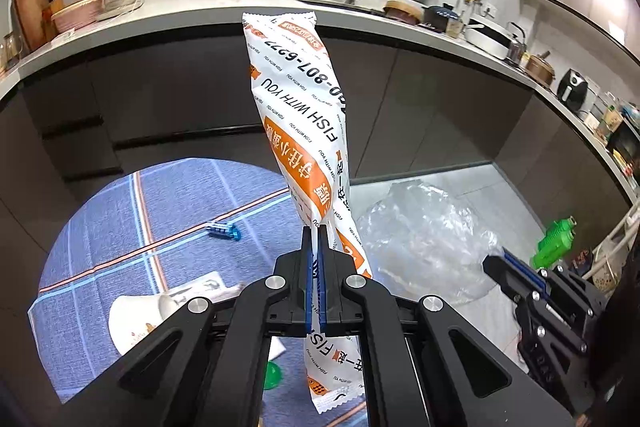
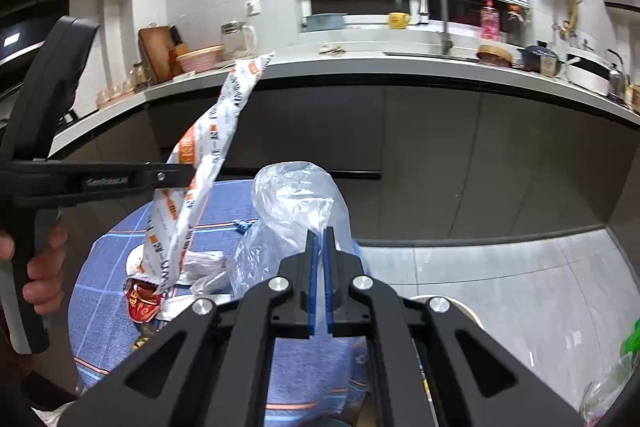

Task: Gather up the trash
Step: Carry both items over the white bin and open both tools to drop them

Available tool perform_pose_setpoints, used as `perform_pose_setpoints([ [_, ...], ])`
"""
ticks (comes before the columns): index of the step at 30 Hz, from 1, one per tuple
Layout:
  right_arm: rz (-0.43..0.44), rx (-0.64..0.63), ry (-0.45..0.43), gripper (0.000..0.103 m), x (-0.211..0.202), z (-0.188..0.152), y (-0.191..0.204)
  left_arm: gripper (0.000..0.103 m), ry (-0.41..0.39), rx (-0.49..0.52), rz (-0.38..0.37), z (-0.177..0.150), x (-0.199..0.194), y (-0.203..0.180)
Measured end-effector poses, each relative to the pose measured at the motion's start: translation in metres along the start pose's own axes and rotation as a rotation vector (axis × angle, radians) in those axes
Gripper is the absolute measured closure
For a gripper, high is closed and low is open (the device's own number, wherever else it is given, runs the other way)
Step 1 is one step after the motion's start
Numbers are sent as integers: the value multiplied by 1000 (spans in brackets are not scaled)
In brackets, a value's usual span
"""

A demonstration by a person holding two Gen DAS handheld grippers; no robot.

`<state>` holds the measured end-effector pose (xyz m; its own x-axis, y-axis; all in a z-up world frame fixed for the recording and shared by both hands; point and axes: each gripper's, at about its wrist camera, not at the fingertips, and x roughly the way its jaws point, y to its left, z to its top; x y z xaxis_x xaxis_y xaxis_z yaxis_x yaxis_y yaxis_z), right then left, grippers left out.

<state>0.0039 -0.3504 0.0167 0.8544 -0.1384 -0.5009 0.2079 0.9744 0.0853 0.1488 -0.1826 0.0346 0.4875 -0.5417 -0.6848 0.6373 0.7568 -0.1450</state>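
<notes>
We see a grey kitchen counter (image 1: 168,23) curving over dark cabinets. Below it a round table under a blue checked cloth (image 1: 120,211) carries a white paper cup (image 1: 136,319) lying on its side and a small blue object (image 1: 224,230). Our right gripper (image 2: 320,239) is pinched shut on a clear plastic bag (image 2: 296,199). Our left gripper (image 1: 318,235) is clamped on a long white-and-orange wrapper (image 1: 296,99), raised above the table beside the bag.
</notes>
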Motion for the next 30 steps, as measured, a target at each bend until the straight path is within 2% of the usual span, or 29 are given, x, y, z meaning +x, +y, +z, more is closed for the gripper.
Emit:
perform_pose_setpoints([
  [14,-134,101,-15,98,-39,-32,-70,101,-36,53,-91,-13,17,-65],
  [22,-202,193,36,98,-33,-65,-118,101,9,64,-125,-21,61,-107],
  [30,-248,265,114,98,-5,-100,-158,101,55,50,-132,-32,116,-136],
])
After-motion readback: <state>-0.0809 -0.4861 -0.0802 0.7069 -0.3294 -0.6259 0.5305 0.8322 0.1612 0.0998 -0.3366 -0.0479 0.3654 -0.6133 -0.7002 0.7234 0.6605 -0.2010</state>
